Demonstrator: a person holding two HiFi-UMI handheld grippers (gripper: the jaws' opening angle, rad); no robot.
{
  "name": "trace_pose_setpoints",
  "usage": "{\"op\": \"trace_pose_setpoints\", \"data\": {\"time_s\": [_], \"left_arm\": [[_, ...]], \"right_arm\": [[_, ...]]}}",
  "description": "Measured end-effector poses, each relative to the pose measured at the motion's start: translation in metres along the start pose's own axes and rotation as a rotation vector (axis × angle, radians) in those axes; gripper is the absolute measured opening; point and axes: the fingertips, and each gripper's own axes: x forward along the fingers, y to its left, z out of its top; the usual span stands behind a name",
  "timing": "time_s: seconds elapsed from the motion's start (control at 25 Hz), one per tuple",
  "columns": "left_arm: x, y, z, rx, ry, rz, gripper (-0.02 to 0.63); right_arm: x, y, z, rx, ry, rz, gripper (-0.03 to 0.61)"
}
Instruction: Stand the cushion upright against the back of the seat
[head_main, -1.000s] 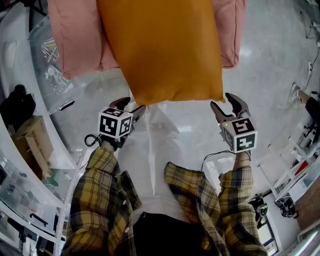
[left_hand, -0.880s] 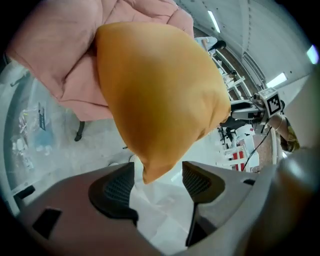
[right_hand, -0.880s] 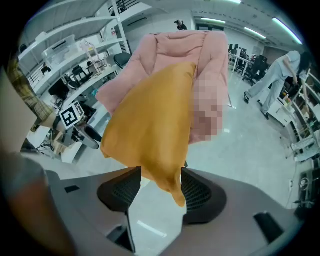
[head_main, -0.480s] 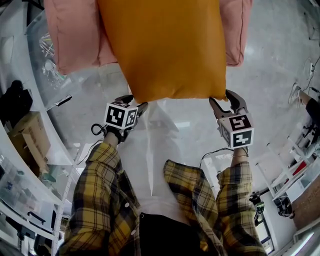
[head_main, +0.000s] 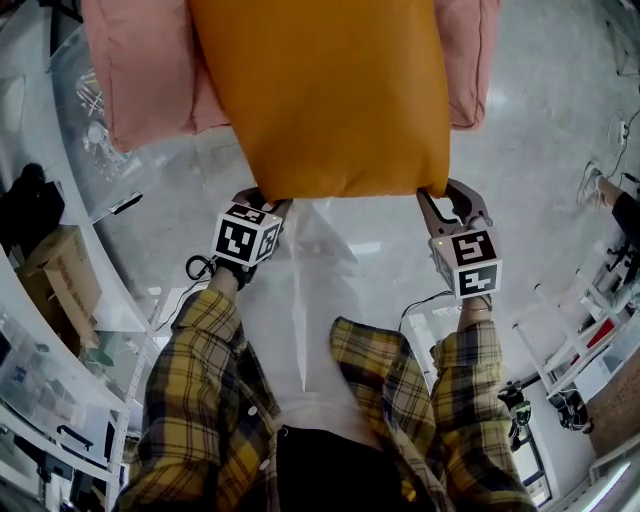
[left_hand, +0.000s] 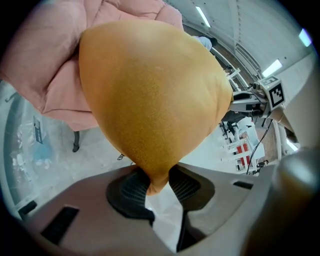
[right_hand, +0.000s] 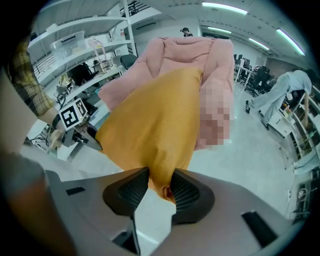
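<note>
The orange cushion (head_main: 330, 90) lies flat on the pink padded seat (head_main: 140, 80), its near edge hanging over the floor. My left gripper (head_main: 265, 200) has just been closing and pinches the cushion's near left corner. In the left gripper view the left gripper (left_hand: 157, 180) has that pointed corner of the cushion (left_hand: 150, 95) squeezed between its pads. My right gripper (head_main: 443, 192) has also just been closing, on the near right corner. In the right gripper view the right gripper (right_hand: 161, 184) presses on the folded fabric of the cushion (right_hand: 155, 125). The seat back (right_hand: 195, 55) rises behind.
Cluttered white shelving (head_main: 50, 280) curves along the left. White racks (head_main: 590, 340) stand at the right, with a person (head_main: 612, 200) at the right edge. Shiny grey floor (head_main: 540, 120) lies around the seat. Another person (right_hand: 290, 95) bends over far right.
Both grippers have moved up to the cushion's near corners and their jaws have closed on them. The left one has shifted slightly right and closer to the edge.
</note>
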Motion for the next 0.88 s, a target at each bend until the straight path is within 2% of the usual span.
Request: {"op": "trace_pose_setpoints", "data": {"time_s": [0.32, 0.72, 0.88], "left_arm": [[-0.025, -0.005, 0.007, -0.018, -0.065, 0.016, 0.084], [-0.074, -0.002, 0.018, -0.07, -0.158, 0.092, 0.054], [-0.102, 0.002, 0.022, -0.093, -0.187, 0.125, 0.052]], "right_arm": [[-0.007, 0.007, 0.014, 0.006, -0.038, 0.008, 0.083], [-0.024, 0.026, 0.038, 0.066, -0.069, 0.005, 0.057], [-0.032, 0.037, 0.047, 0.134, -0.093, 0.011, 0.055]]}}
